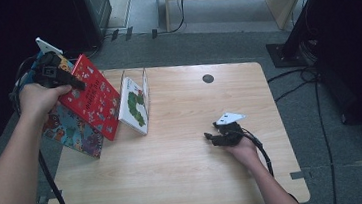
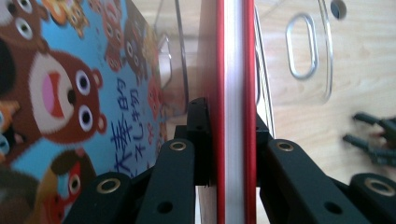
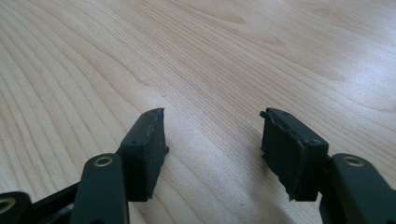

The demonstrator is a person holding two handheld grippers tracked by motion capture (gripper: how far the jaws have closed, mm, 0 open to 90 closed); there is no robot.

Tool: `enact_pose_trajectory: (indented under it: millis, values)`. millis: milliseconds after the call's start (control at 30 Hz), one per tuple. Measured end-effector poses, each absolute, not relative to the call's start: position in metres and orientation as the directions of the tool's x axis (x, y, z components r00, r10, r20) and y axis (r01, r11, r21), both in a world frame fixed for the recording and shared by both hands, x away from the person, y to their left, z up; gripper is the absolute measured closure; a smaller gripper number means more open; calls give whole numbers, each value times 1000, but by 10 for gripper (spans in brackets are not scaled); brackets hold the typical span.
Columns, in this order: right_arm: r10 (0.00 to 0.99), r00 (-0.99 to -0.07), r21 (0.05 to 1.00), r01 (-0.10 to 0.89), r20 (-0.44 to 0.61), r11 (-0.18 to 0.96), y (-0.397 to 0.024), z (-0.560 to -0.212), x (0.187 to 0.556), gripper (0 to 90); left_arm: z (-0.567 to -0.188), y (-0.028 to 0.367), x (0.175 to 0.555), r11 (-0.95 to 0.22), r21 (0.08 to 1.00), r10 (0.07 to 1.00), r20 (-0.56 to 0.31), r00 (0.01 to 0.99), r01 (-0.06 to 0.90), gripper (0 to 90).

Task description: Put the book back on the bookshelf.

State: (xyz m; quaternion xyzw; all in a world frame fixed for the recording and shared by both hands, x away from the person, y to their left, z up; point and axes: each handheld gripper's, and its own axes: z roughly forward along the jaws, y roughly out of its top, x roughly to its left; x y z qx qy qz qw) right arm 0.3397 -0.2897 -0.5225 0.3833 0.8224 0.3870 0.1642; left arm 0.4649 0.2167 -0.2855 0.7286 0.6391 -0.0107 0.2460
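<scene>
- The left gripper [image 1: 74,83] has its jaws clamped on the red book [image 1: 93,96], one pad on each cover, the white page edge running straight up between them in the left gripper view.
- The red book [image 2: 232,93] is held tilted above the table's [image 1: 186,182] left edge, its lower corner near the clear book stand [image 1: 143,83].
- Under and behind it leans a blue book with cartoon bears [image 1: 68,130], close against the red one.
- A white caterpillar book [image 1: 134,106] rests in the stand just to the right.
- The right gripper [image 1: 212,131] rests on the table well apart from the books, its jaws spread with only bare wood between them.
</scene>
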Motion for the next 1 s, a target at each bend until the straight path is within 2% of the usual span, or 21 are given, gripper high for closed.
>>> enact_pose_trajectory:
  millis: [200, 533, 733, 867, 1000]
  values:
    - [758, -651, 762, 504, 27, 406, -290, -522, 340, 395, -290, 215, 478, -29, 351, 925, -344, 158, 936, 798]
    - [767, -641, 763, 508, 26, 399, -289, -523, 339, 395, -296, 198, 491, -43, 370, 925, -337, 177, 928, 793]
    - [775, -632, 763, 514, 28, 392, -289, -523, 336, 393, -300, 201, 493, -24, 383, 922, -349, 169, 923, 790]
    - [776, -630, 763, 515, 27, 391, -289, -523, 335, 391, -301, 201, 492, -39, 391, 932, -318, 175, 919, 786]
    - [778, -627, 763, 516, 27, 390, -290, -523, 334, 391, -299, 203, 491, -43, 390, 931, -319, 179, 920, 700]
